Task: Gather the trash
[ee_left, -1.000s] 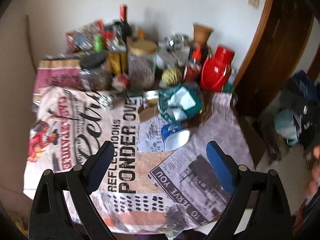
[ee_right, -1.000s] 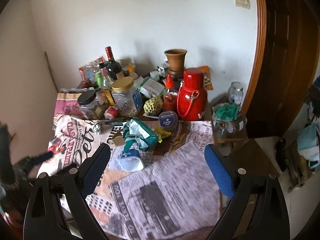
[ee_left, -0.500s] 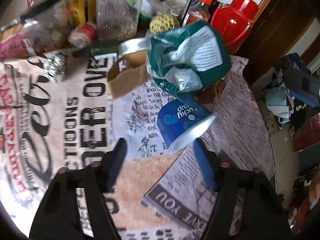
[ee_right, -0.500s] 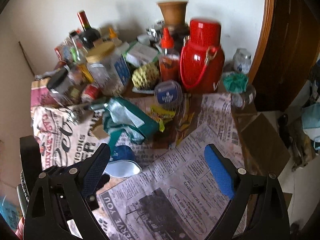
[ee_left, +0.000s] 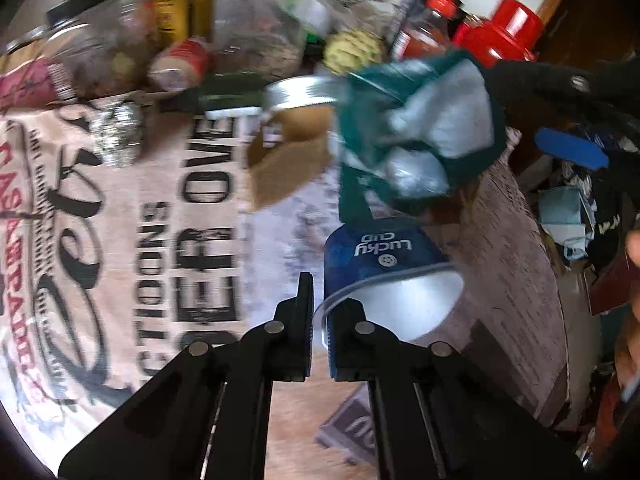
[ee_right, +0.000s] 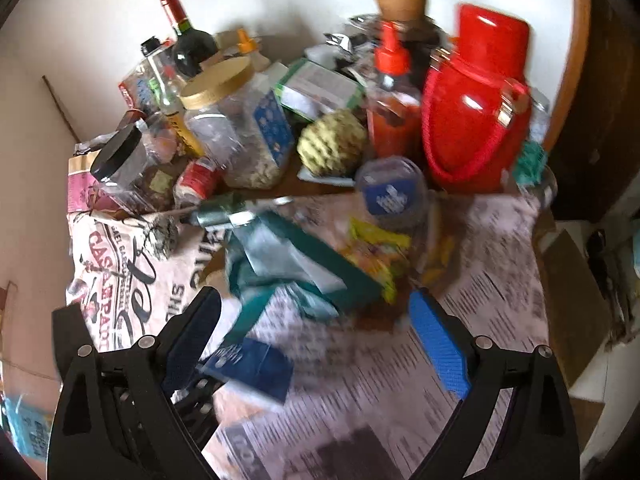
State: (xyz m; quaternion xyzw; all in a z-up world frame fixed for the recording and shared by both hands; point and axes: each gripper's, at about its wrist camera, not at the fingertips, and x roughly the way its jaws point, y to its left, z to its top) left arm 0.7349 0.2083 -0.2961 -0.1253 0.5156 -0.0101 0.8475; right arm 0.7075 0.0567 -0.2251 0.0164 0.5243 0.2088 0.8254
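**Left pinching the cup rim, right spread over the bag**

My desk (ee_right: 500, 264) is the biggest thing here, papered over with newsprint; its right edge drops off beside a dark door (ee_right: 600, 80), and the near right stretch of paper is the only open room I have. The whole back half is crowded against the wall.

Back there the red flask (ee_right: 476, 104) stands tallest, with a sauce bottle (ee_right: 394, 108) just left of it and a jar (ee_right: 240, 128) further left.

In front of them lies the crumpled green bag (ee_left: 416, 128), tilted and blurred, its lower edge touching the cup.

The blue cup (ee_left: 384, 256) lies on its side on the newsprint, mouth toward me. My left hand-held gripper (ee_left: 318, 312) is clenched on the cup's rim, one finger outside the wall and one inside the mouth.

My right hand-held gripper (ee_right: 316, 344) is released, fingers wide apart, hovering just in front of the bag; the cup (ee_right: 248, 364) sits low between its fingers, nearer the left one.

A foil ball (ee_left: 118, 140) rests well apart, near the desk's left edge.
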